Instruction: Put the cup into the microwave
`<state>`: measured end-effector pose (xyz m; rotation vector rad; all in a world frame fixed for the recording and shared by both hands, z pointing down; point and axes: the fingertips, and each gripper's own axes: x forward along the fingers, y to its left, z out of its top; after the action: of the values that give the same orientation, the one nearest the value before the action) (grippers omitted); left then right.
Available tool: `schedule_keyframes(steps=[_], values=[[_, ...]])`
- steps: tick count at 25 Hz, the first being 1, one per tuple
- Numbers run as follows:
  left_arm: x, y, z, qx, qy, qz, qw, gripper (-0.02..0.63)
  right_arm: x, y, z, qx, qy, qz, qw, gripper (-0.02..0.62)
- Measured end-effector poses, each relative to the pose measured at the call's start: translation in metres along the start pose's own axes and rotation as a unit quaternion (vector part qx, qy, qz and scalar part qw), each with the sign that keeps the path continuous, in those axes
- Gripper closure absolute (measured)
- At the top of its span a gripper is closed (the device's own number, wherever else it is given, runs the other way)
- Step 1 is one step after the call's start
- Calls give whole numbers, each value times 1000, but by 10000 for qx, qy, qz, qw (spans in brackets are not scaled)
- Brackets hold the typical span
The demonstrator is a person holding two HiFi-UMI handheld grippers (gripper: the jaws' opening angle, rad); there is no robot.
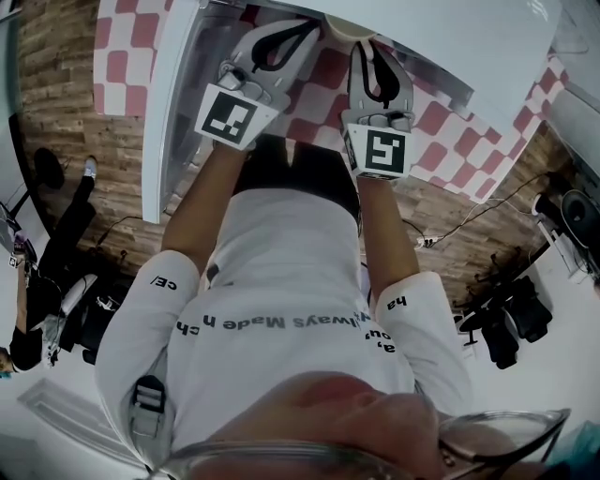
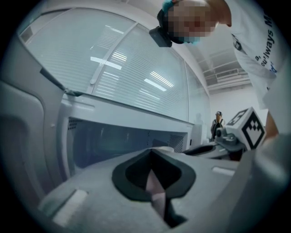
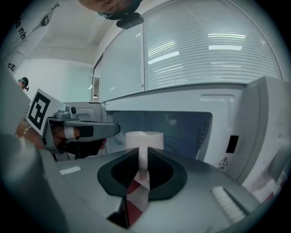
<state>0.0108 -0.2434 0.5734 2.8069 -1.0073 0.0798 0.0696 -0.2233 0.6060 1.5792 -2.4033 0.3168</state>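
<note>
A white cup [image 3: 144, 139] stands in front of the open microwave [image 3: 182, 123]. My right gripper [image 3: 143, 157] is shut on its handle. In the head view the cup [image 1: 352, 26] shows as a cream rim at the tip of the right gripper [image 1: 361, 42], at the microwave's [image 1: 450, 37] mouth. My left gripper [image 1: 309, 28] is beside it on the left, its jaws closed tip to tip with nothing between them. In the left gripper view the left gripper [image 2: 152, 152] points into the microwave cavity [image 2: 122, 141], and only a sliver of the cup's rim [image 2: 164, 149] shows.
The microwave door [image 1: 178, 112] hangs open on the left, and appears as a pale panel [image 2: 22, 136] in the left gripper view. A red-and-white checked cloth [image 1: 323, 89] covers the table. A person [image 2: 217, 123] stands in the background. Cables and equipment [image 1: 506, 319] lie on the wooden floor.
</note>
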Motion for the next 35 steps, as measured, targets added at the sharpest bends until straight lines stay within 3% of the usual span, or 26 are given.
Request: schedule_keyframes(steps=[16, 35], values=[[26, 31, -17, 39, 106, 299, 9995, 602, 44, -12, -2, 34, -116, -190, 9997, 552], [40, 43, -26, 99, 212, 303, 9993, 603, 68, -23, -4, -70, -251, -295, 9992, 552]])
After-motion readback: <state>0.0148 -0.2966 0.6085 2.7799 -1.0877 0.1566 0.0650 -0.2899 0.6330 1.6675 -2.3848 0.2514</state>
